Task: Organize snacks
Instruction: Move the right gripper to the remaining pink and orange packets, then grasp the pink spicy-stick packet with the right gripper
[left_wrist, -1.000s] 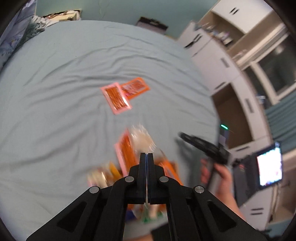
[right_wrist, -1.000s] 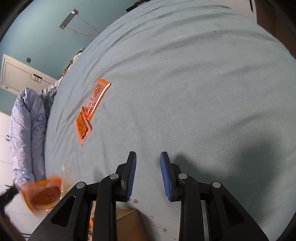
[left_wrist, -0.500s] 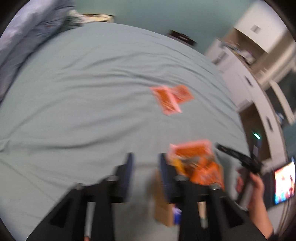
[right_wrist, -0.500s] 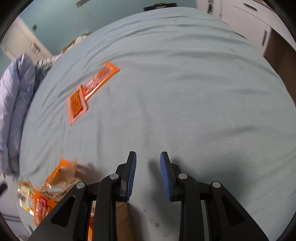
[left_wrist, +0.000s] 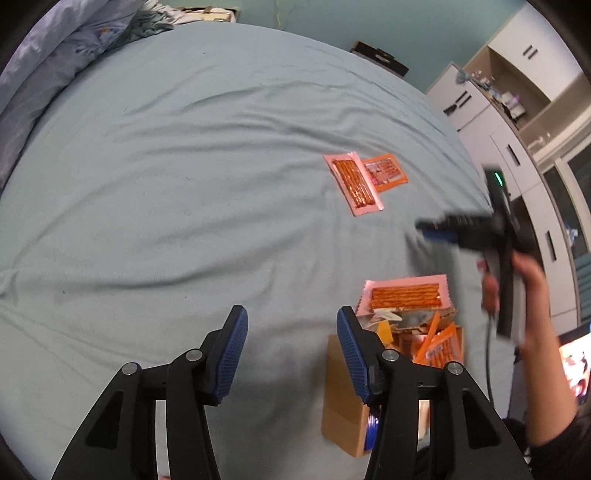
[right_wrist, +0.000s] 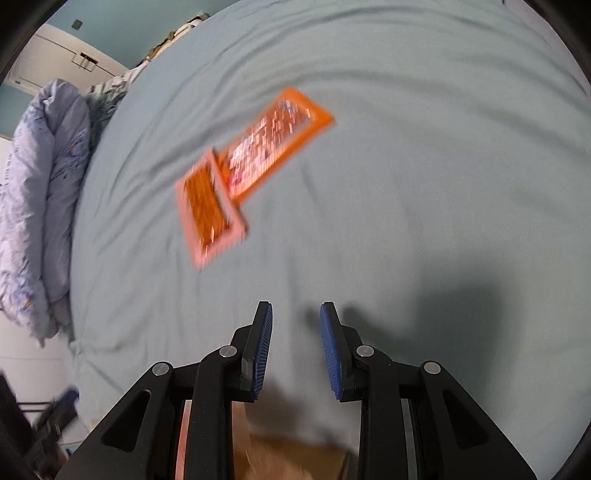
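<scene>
A pink packet of pretzel sticks (left_wrist: 354, 183) and an orange snack packet (left_wrist: 385, 172) lie side by side on the light blue bed sheet (left_wrist: 177, 155). They also show, blurred, in the right wrist view: the pink packet (right_wrist: 208, 205) and the orange packet (right_wrist: 275, 138). A cardboard box (left_wrist: 345, 402) at the bed's near edge holds several snack packets, with another pink pretzel packet (left_wrist: 406, 295) on top. My left gripper (left_wrist: 291, 332) is open and empty, just left of the box. My right gripper (right_wrist: 295, 328) is open and empty above the sheet; it also shows in the left wrist view (left_wrist: 436, 230).
A folded lavender duvet (right_wrist: 33, 192) lies along the bed's far side. White cupboards and shelves (left_wrist: 517, 110) stand beyond the bed. The box's brown edge (right_wrist: 280, 458) shows under my right gripper.
My left gripper opened and let its snack packets go into the box. My right gripper moved forward toward the two packets on the sheet.
</scene>
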